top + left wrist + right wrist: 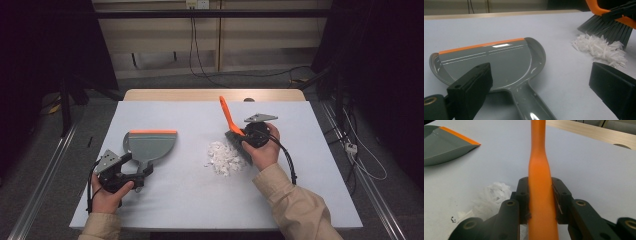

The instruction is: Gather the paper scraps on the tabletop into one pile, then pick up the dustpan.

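Orange-handled brush point(231, 122): clamped by the right gripper point(252, 136), bristles set at the pile's right edge for sweeping leftward.
White paper shreds point(222, 158): heaped at frame centre on the pale surface point(200, 200).
Grey plastic dustpan point(150, 145): lying flat, left of centre.
Left gripper point(142, 176): spread open astride the dustpan handle, which is not yet grasped.

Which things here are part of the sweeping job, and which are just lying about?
In the job:
brush, clamped in the right gripper
paper shreds
dustpan, its handle between the open left gripper jaws

Lying about:
power strip on the floor
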A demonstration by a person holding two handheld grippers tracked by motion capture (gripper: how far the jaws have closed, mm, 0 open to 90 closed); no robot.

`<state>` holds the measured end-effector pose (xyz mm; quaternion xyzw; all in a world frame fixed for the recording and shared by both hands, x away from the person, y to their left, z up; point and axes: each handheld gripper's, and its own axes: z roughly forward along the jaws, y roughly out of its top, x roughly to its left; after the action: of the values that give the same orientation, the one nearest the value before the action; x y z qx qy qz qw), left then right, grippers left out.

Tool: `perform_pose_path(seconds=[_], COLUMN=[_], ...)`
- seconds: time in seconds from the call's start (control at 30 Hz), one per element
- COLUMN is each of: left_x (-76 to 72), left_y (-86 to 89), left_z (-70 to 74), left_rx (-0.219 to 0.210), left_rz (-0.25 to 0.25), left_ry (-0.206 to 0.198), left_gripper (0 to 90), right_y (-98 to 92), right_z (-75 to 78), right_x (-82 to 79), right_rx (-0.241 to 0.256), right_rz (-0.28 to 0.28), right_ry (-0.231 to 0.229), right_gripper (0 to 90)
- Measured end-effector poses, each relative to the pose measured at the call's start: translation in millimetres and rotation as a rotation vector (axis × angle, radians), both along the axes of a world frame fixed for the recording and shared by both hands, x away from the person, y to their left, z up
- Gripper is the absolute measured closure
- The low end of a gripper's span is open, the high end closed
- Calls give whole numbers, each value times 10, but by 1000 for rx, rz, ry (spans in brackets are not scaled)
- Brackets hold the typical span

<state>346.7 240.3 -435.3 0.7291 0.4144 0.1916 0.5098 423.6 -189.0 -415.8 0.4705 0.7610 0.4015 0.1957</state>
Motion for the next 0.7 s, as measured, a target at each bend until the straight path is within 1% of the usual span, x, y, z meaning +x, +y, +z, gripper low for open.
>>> perform_pose_path(seconds=[0.13,0.2,0.3,0.37,0.47,0.5,0.63,0.7], left_x=[11,13,23,23,26,29,25,19], left_y=[-40,-56,-64,-58,-50,-45,-48,-42], left_z=[5,6,2,3,10,12,14,4], left_rx=[1,1,-28,-8,-21,-9,17,16], left_rz=[3,6,21,25,39,42,68,83], left_ry=[1,7,45,42,48,51,56,67], left_gripper=[46,46,44,45,57,62,78,80], right_y=[-11,-13,-22,-34,-51,-51,-49,-49], right_z=[23,31,46,57,49,43,32,39], right_x=[-33,-45,-54,-46,-43,-48,-62,-70], right_rx=[-8,-4,4,-1,4,1,7,7], right_rz=[9,12,8,11,4,1,6,5], right_ry=[-3,-5,-2,-6,-5,-3,-4,-6], right_gripper=[713,712,712,712,712,712,713,712])
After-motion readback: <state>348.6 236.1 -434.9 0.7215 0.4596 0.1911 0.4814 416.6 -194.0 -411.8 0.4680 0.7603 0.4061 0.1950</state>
